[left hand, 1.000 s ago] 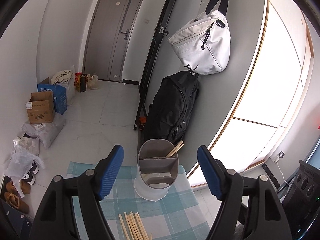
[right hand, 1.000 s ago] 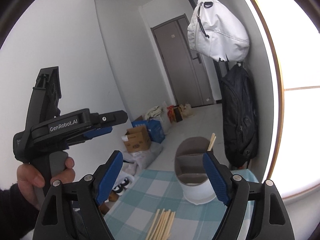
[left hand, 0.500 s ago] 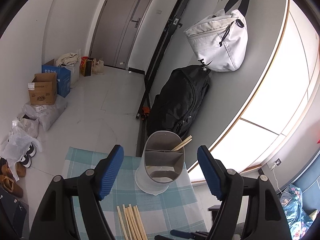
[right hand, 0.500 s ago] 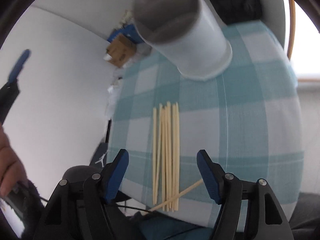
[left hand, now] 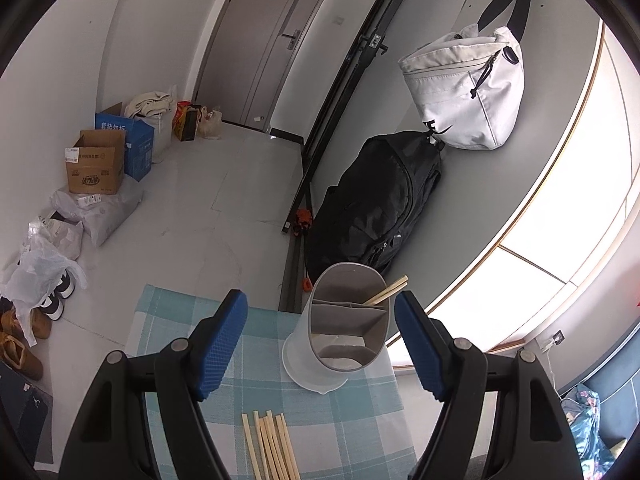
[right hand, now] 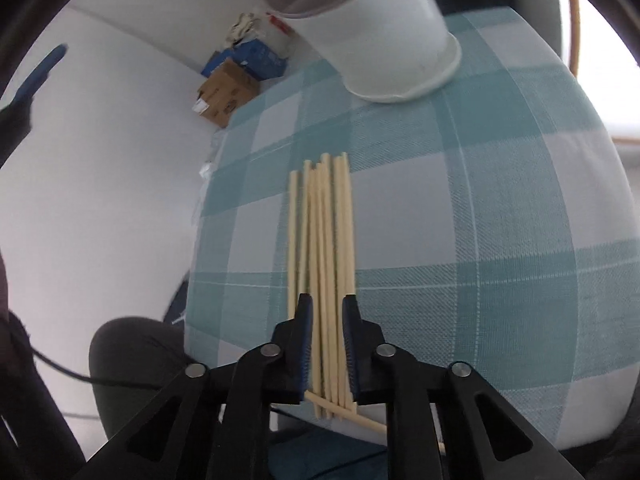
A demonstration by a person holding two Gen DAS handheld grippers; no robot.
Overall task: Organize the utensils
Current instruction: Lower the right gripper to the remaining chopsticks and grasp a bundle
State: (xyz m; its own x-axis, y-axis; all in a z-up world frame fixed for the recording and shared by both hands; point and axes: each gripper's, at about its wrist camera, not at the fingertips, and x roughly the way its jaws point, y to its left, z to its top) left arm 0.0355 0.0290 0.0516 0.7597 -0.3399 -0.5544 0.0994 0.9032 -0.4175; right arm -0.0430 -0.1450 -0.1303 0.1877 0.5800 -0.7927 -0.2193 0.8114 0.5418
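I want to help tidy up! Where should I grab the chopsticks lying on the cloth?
Probably near the ends closest to you, from above. The chopsticks lie flat, side by side, so fingers fit either side. The right gripper is closing there now.

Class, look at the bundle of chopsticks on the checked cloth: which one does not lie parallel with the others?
The chopstick at the bundle's near end, by the right gripper: it lies slantwise across the ends of the others, which run side by side toward the white holder.

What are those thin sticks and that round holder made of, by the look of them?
The chopsticks look like pale bare wood or bamboo: matte, even cream colour. The holder seems plastic: smooth white outer wall, grey moulded dividers inside. The checked cloth shows a woven texture.
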